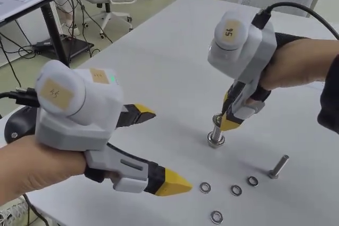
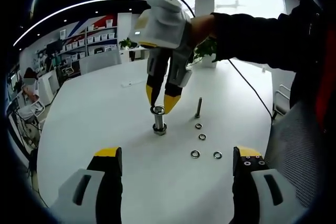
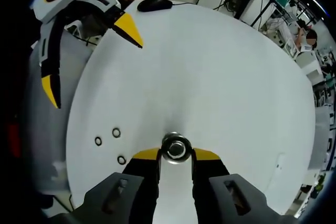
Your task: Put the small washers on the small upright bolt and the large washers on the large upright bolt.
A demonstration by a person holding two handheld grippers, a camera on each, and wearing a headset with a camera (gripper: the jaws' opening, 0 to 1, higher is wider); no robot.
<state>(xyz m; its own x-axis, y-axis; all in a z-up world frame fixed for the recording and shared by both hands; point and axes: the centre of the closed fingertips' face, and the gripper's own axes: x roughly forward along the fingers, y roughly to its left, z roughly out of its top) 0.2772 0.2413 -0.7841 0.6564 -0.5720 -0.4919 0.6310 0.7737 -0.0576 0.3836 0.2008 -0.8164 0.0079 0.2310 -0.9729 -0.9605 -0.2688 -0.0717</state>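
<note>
The large steel upright bolt stands mid-frame in the head view on the white bench, with the right tongs clamped on a large steel washer ring at its top. To the lower right, the small steel upright bolt is bare and four small steel washers lie loose near it, so that half looks undone. The left tongs hang apart and empty at lower left.

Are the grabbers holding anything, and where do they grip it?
The right gripper pinches a washer by its edges atop the big bolt. The left gripper is open and empty.
</note>
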